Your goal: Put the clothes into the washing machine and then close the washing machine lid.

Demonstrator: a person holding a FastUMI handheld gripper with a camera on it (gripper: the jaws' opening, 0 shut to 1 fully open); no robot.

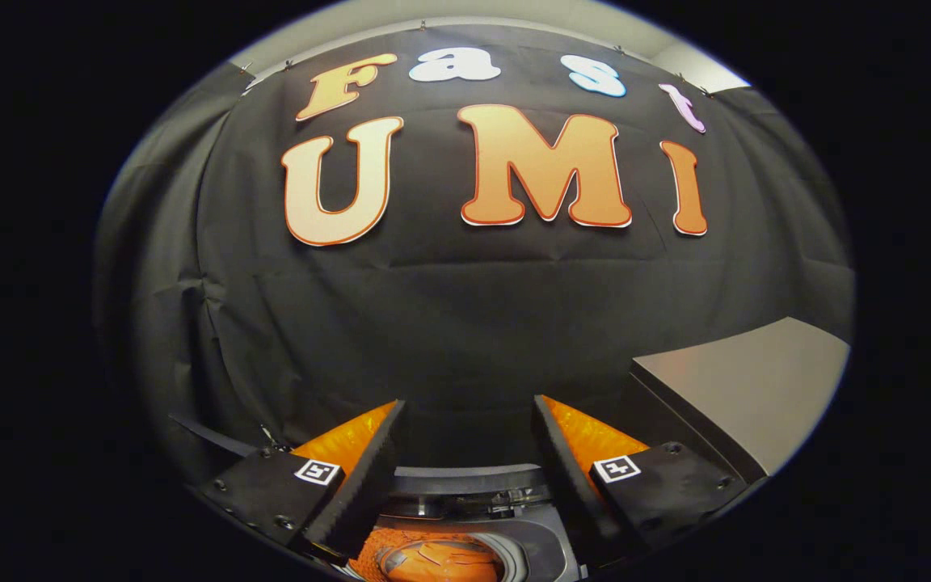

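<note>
clothes (437, 558), orange, sit low down between the two fingers, bunched inside the round mouth of the washing machine (542, 537). part of the bundle looks knitted or netted, part smooth with pale streaks, and the rest of it is hard to make out. the machine's dark grey top curves around the opening, with a darker band (465, 482) running across behind it, just under the gap between the fingers.

the tongs (467, 414) stand wide apart, nothing between them. each finger has a black ribbed inner face and an orange outer side; the left finger (364, 477) leans up from the left, the right finger (566, 477) mirrors it. small square black-and-white markers (317, 471) sit on the black blocks at the base of each finger. the clothes lie below the fingers, touching neither, as far as can be told.

off to the right, beyond the right finger, a grey flat slab (744, 388) tilts up and away; whether it is the lid or a surface cannot be told. behind everything hangs the black cloth wall (449, 323), creased, with a strip of pale wall (514, 16) above it.
</note>
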